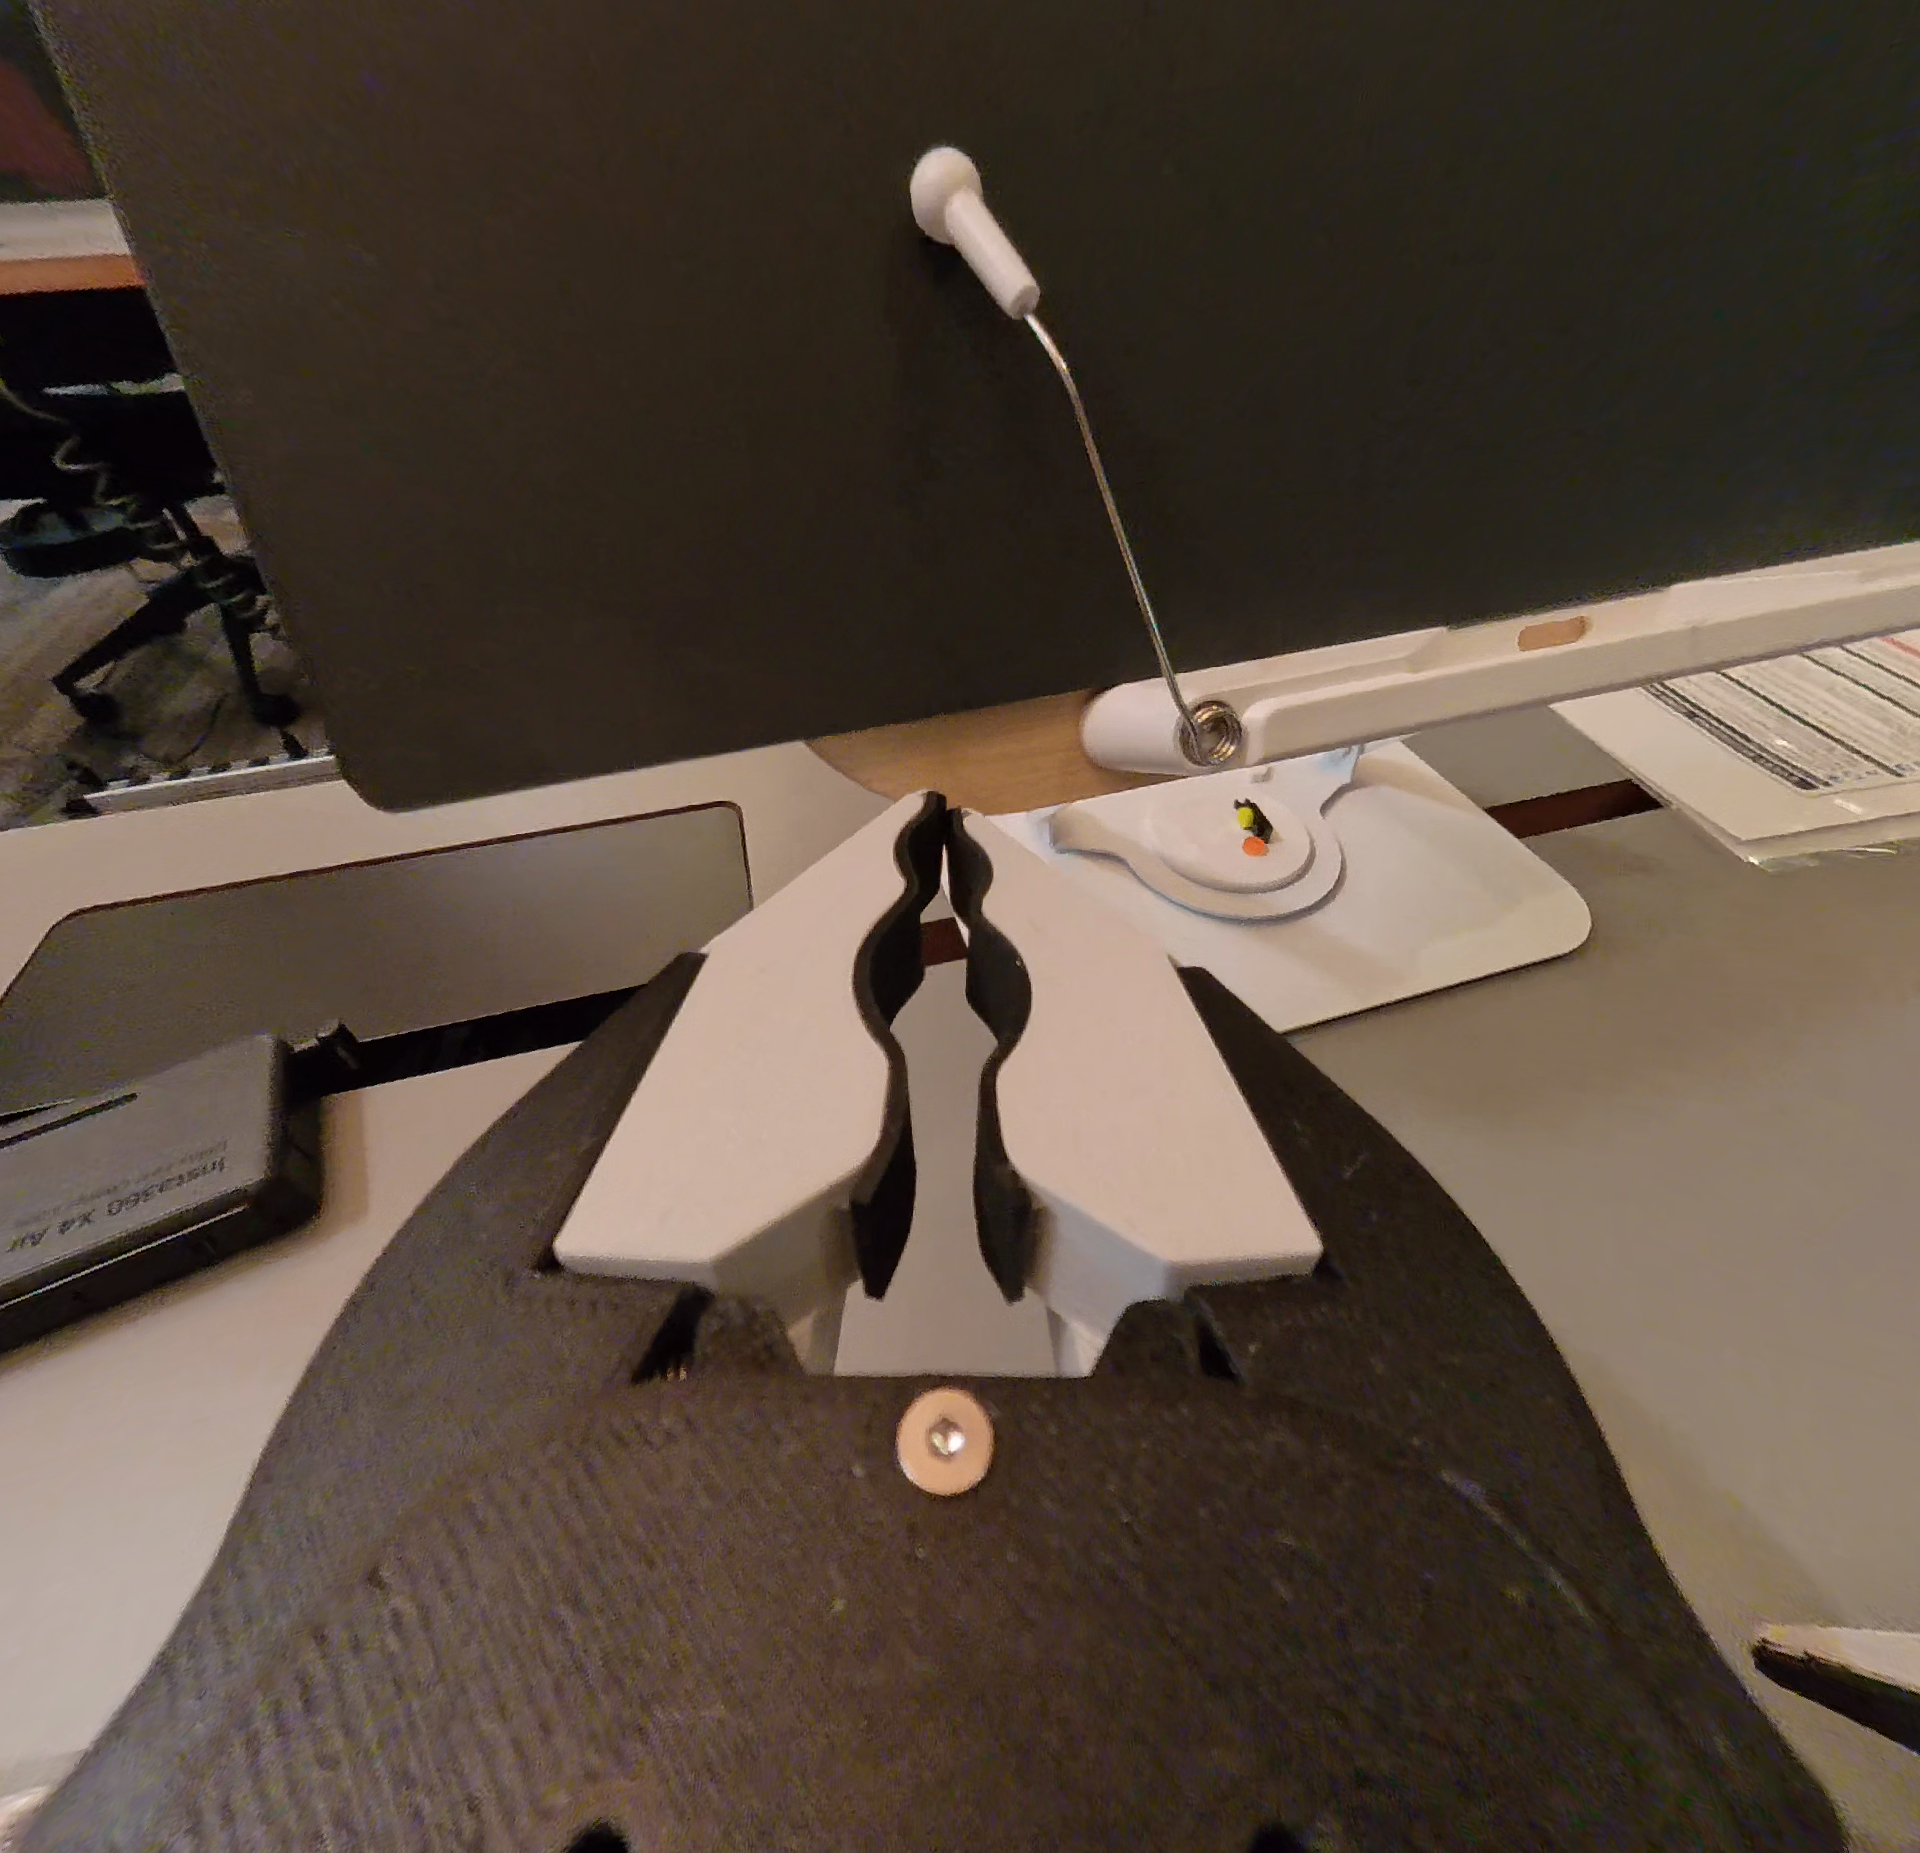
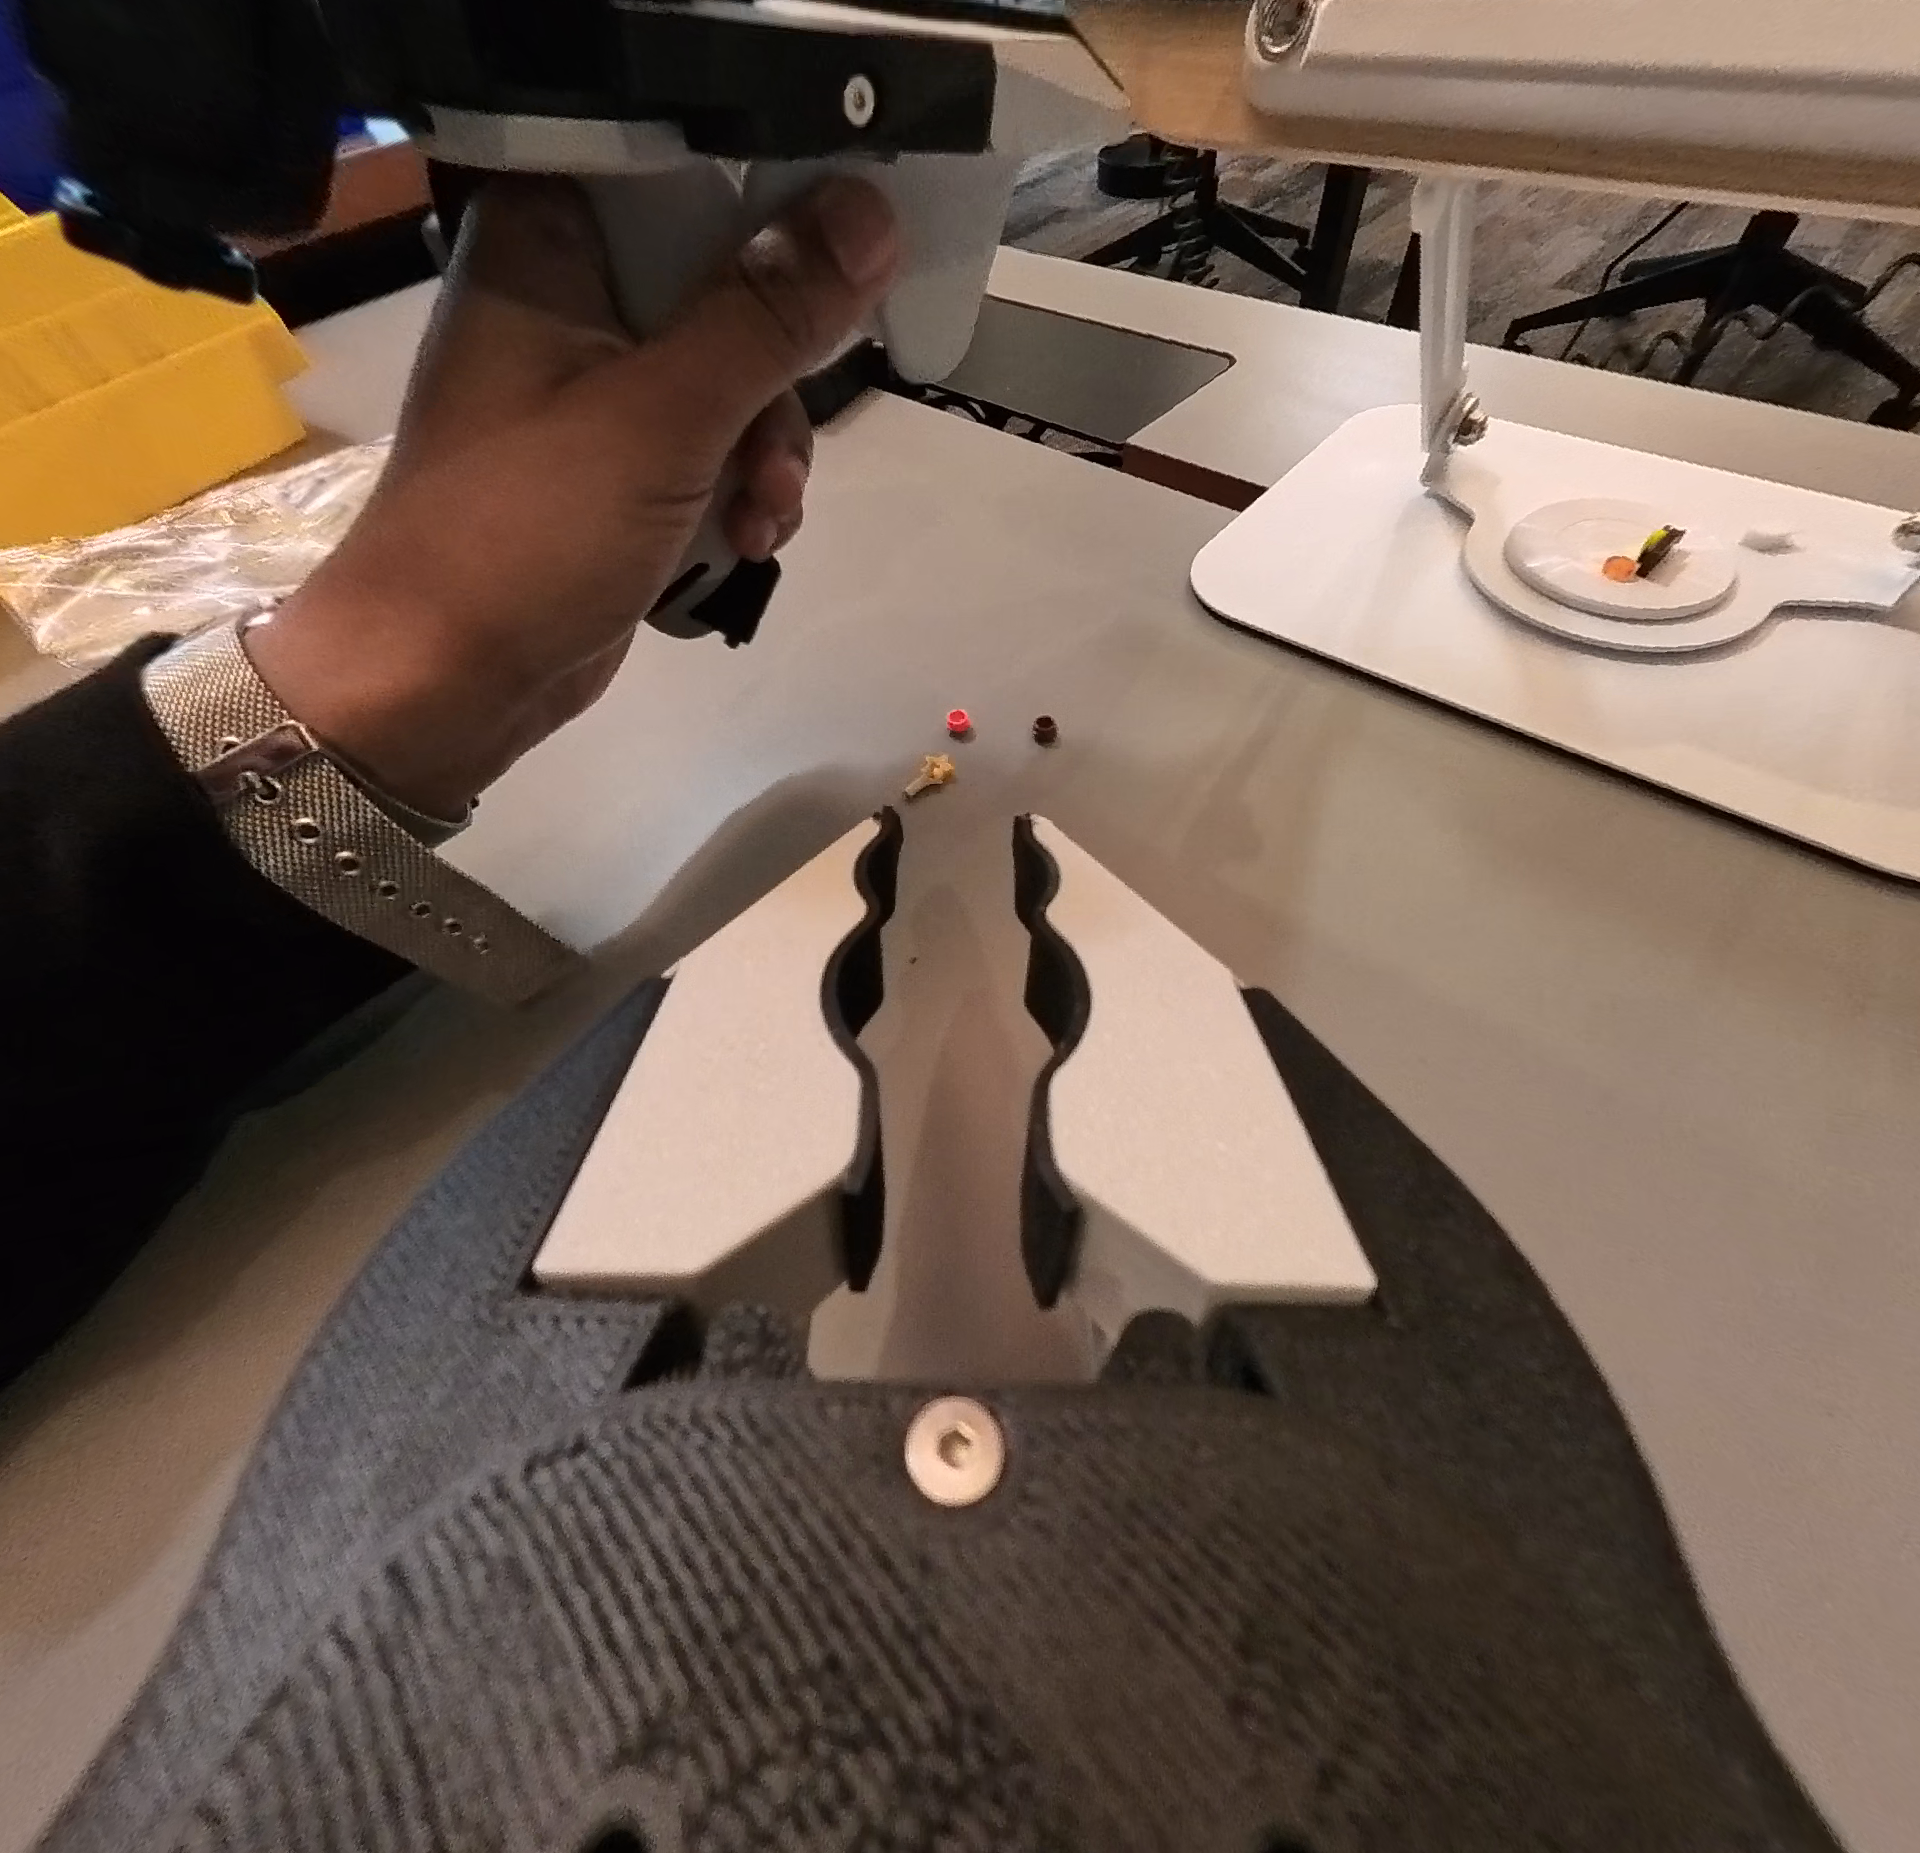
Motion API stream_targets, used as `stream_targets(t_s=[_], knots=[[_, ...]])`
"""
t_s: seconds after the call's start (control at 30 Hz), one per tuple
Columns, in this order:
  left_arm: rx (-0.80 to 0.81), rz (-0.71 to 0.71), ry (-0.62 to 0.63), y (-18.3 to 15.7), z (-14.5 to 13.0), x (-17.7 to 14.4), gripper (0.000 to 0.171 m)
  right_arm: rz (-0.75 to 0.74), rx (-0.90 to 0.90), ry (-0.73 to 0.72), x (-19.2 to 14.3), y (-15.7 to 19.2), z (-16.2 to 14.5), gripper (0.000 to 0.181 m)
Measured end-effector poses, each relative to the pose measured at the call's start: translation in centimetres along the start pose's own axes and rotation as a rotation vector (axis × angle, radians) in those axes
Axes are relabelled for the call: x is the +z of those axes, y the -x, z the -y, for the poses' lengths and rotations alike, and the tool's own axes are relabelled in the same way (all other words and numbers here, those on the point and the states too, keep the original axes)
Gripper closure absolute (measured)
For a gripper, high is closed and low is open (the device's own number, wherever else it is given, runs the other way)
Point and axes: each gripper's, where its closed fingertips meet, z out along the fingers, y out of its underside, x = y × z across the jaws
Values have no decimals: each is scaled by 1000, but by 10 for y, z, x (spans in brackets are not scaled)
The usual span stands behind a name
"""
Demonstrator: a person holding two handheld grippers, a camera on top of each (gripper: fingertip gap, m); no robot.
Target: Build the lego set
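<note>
**Tiny pieces ahead, right claw spread and lined up**

Nearest the right camera, the right claw (image 2: 956,819) stands released, jaws apart and nothing between them, low over the grey bench (image 2: 1299,920). Just past its tips lie three loose bits: a tan star-shaped piece (image 2: 928,773), a red stud (image 2: 958,721) and a dark brown stud (image 2: 1045,729), close together but not touching. These look feather-light, hard and slick, likely to skid or flick away if nudged. My call: pinch each stud across its round sides with the very fingertips, squarely and gently. To the left, a hand (image 2: 582,473) grips the other tool's handle. Farther right, on the white lamp base (image 2: 1351,598), sits a small build (image 2: 1640,561) of orange, yellow and black.

Over to the left camera: the left claw (image 1: 945,816) is clenched, tips meeting, empty as far as I can see.
</note>
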Motion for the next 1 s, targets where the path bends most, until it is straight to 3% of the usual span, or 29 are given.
stream_targets(t_s=[0.17, 0.3, 0.43, 0.47, 0.53, 0.57, 0.67, 0.83, 1.0], knots=[[-1, -40, -3, -3, -4, -1, 170, 1, 2, -5, -1, 0, 1, 160], [27, -153, 25, -15, -11, -7, 153, 8, 17, -13, -1, -1, 2, 160], [64, -209, 140, -20, -46, -17, 150, 22, 75, -76, -9, -6, 10, 161], [81, -232, 189, -22, -57, -21, 151, 31, 103, -93, -11, -8, 12, 160], [139, -336, 251, -35, -72, -37, 171, 56, 159, -121, -14, -12, 15, 157], [189, -364, 259, -39, -75, -44, 171, 66, 179, -133, -16, -13, 16, 156], [399, -254, 314, -23, -82, -55, 171, 65, 193, -147, -17, -15, 18, 155], [795, -35, 521, 9, -129, -64, 161, 53, 149, -124, -14, -11, 15, 155], [985, 31, 462, 4, -136, -58, 171, 48, 158, -144, -16, -15, 18, 154]])
